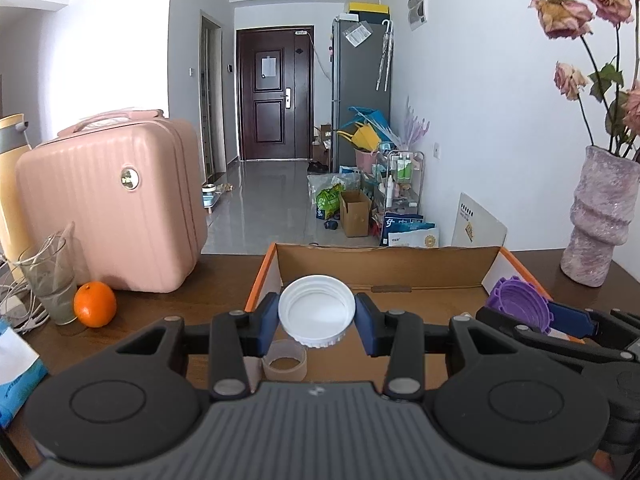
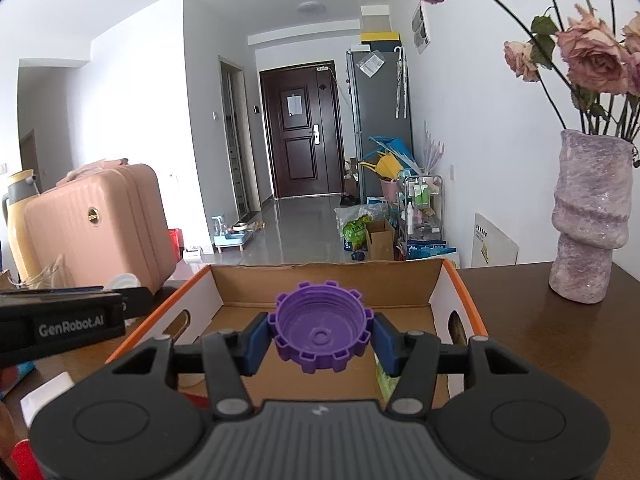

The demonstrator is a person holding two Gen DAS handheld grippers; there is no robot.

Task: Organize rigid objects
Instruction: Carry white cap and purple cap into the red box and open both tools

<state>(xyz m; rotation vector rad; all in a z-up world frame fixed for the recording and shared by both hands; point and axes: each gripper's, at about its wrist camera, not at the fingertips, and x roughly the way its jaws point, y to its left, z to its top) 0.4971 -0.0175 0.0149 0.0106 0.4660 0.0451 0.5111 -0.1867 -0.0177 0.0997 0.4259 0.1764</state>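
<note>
My left gripper (image 1: 317, 318) is shut on a white screw lid (image 1: 317, 311), hollow side facing me, held above the near left part of an open cardboard box (image 1: 384, 266) with orange edges. My right gripper (image 2: 322, 334) is shut on a purple toothed lid (image 2: 320, 326), also hollow side towards me, above the same box (image 2: 328, 282). In the left wrist view the right gripper (image 1: 532, 312) with the purple lid (image 1: 520, 304) shows at the box's right side. In the right wrist view the left gripper's body (image 2: 64, 320) juts in from the left.
On the brown table stand a pink suitcase (image 1: 116, 204), an orange (image 1: 95, 305), a glass (image 1: 50, 280) and a yellow flask (image 1: 10, 184) to the left. A roll of tape (image 1: 285, 364) lies under the left gripper. A purple vase (image 2: 588, 216) with dried roses stands at the right.
</note>
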